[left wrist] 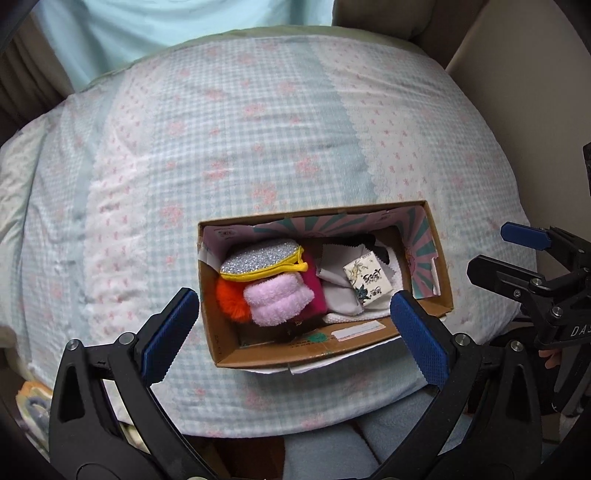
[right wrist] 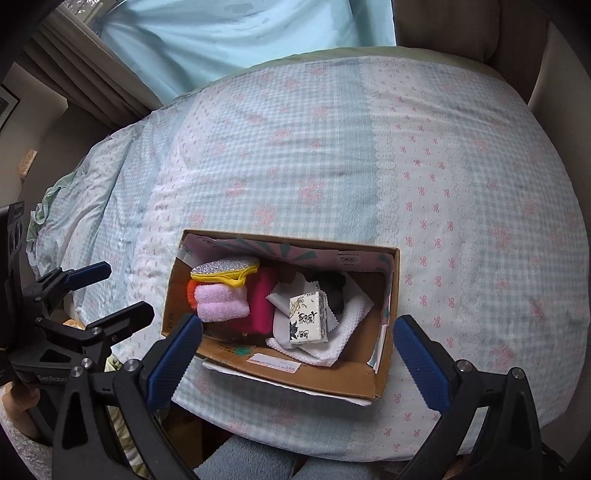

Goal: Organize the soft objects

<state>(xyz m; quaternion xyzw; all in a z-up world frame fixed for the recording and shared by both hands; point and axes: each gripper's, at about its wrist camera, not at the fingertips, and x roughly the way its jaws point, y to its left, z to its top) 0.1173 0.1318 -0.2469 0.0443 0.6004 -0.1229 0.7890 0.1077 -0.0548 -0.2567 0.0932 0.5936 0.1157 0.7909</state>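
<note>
A cardboard box [left wrist: 225, 347] [right wrist: 386, 369] lies on the bed near its front edge. It holds a silver sponge with yellow trim [left wrist: 258, 260] [right wrist: 225, 269], a pink fluffy roll [left wrist: 277, 299] [right wrist: 219, 304], an orange pom-pom [left wrist: 229, 299], a magenta cloth [right wrist: 260, 306], white cloths [left wrist: 340, 295] [right wrist: 317, 349] and a tissue pack [left wrist: 365, 282] [right wrist: 308, 317]. My left gripper [left wrist: 295, 334] is open and empty over the box's near edge. My right gripper [right wrist: 299, 356] is open and empty over the box's near side.
The bed has a blue checked quilt with pink bows [left wrist: 258, 129] [right wrist: 332, 147]. A light blue curtain [right wrist: 240, 33] hangs behind it. Each gripper shows in the other's view, at the right edge [left wrist: 535, 273] and at the left edge [right wrist: 77, 295].
</note>
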